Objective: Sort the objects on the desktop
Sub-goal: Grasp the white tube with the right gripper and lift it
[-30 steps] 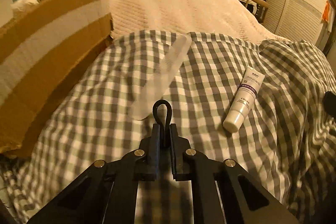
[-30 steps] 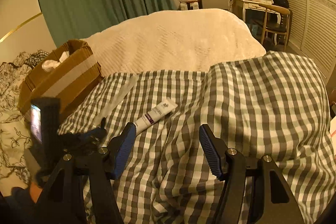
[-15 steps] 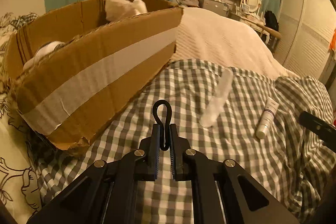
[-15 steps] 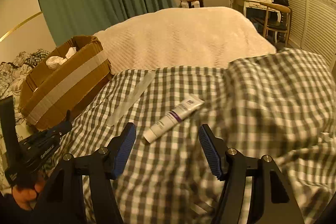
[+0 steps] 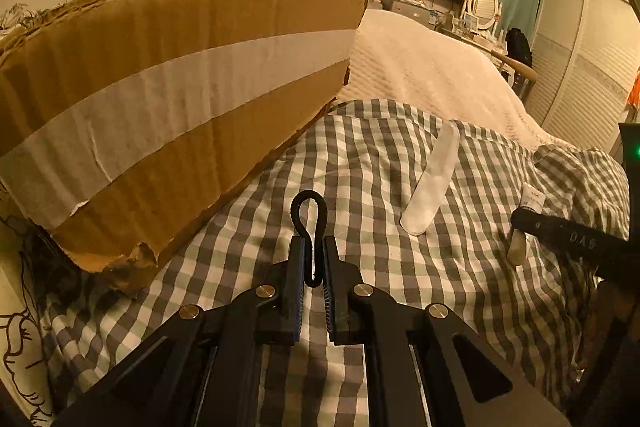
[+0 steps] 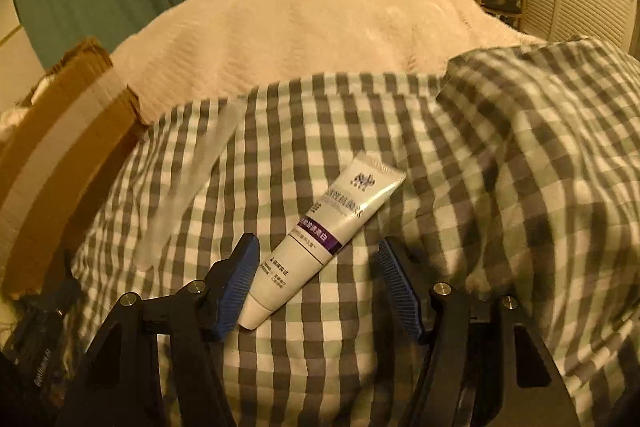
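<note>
Now, left hand-held gripper [image 5: 313, 267] pressed together on a thin black loop [image 5: 309, 227], held over the checked cloth [image 5: 360, 163] just right of the box [image 5: 160, 115]. Box: brown cardboard with a pale tape band, torn at its near lower corner, its long side running along the cloth's left edge; something white and crumpled poking above its rim. Open checked cloth between the box wall and the comb [image 5: 434, 179], wide enough for the loop and fingers. Comb clear, lying lengthwise right of the box, apart from it. Tube [image 5: 530, 201] farther right of the box, beyond the comb, partly hidden behind the other gripper's dark finger.

Right hand-held gripper [image 6: 318, 281] spread, jaws closing, blue pads [image 6: 240, 279] to either side of the tube's [image 6: 320, 239] cap end; left pad just beside the cap, whether touching cannot be told; right pad clearly apart. Tube white with a purple band, flat on the cloth, cap toward the camera, crimped end pointing up and right, away from the box [image 6: 60, 139]. Comb [image 6: 188, 187] blurred, between box and tube. Cloth raised in a fold right of the tube; cream blanket [image 6: 320, 27] beyond the cloth's far edge.
</note>
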A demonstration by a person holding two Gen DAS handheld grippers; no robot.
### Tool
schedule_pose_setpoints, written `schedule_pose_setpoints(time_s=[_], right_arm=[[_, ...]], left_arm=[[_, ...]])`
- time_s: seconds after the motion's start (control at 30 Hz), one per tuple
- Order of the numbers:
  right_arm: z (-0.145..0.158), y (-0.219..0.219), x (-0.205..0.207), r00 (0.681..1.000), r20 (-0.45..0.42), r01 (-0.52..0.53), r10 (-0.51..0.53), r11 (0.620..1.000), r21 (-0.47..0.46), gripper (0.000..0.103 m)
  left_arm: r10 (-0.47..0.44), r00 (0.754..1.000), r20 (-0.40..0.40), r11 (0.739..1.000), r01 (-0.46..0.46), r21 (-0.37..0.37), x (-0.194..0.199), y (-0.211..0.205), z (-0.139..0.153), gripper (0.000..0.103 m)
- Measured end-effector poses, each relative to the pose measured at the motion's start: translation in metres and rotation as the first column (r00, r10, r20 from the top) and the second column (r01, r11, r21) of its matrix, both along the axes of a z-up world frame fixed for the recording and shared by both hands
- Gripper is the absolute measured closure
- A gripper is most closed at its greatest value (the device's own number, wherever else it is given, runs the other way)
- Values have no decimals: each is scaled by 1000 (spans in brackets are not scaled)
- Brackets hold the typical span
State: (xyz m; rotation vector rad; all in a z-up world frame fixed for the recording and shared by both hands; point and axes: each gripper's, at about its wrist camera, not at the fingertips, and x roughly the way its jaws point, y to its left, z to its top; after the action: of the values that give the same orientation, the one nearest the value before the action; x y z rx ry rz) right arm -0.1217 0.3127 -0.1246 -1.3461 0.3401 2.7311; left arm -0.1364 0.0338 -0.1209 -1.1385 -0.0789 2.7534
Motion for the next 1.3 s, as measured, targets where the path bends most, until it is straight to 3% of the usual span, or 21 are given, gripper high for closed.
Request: schedule_pose_setpoints(time_s=[0.03, 0.07, 0.3, 0.5, 0.8, 0.9, 1.17, 1.2, 1.23, 1.3], right_arm=[[0, -1, 2, 1000, -6, -20, 20, 1000, -7, 60], [0, -4, 4, 999, -11, -42, 42, 999, -6, 64], [12, -16, 33, 993, -45, -111, 112, 994, 19, 85], [20, -33, 53, 985, -24, -172, 173, 984, 35, 94], [21, -42, 65, 979, -31, -198, 200, 979, 55, 92], [22, -45, 61, 980, -52, -188, 192, 979, 74, 59], [-5, -55, 29, 977, 28, -212, 210, 973, 87, 59], [-7, -56, 28, 978, 32, -206, 204, 973, 102, 62], [-7, -57, 28, 980, 35, -200, 197, 972, 121, 75], [-4, -61, 30, 977, 34, -214, 212, 966, 142, 80]], left_arm=[[3, 1000, -1, 1000, -3, 0, 0, 0, 0, 94], [3, 1000, 1, 1000, -3, 0, 1, 0, 0, 94], [-33, 999, 10, 999, 33, 2, 17, 0, 2, 94], [-70, 997, 23, 998, 70, -6, 32, 5, 5, 94], [-61, 998, 29, 998, 61, 4, 38, 1, 7, 94], [-60, 998, 34, 998, 59, 7, 35, 1, 3, 94], [-52, 996, 70, 999, 50, 19, 23, 1, -9, 94], [-52, 996, 73, 999, 51, 19, 23, 1, -10, 94], [-52, 996, 74, 999, 51, 17, 23, 1, -10, 94], [-54, 996, 69, 998, 54, 15, 24, 1, -10, 94]])
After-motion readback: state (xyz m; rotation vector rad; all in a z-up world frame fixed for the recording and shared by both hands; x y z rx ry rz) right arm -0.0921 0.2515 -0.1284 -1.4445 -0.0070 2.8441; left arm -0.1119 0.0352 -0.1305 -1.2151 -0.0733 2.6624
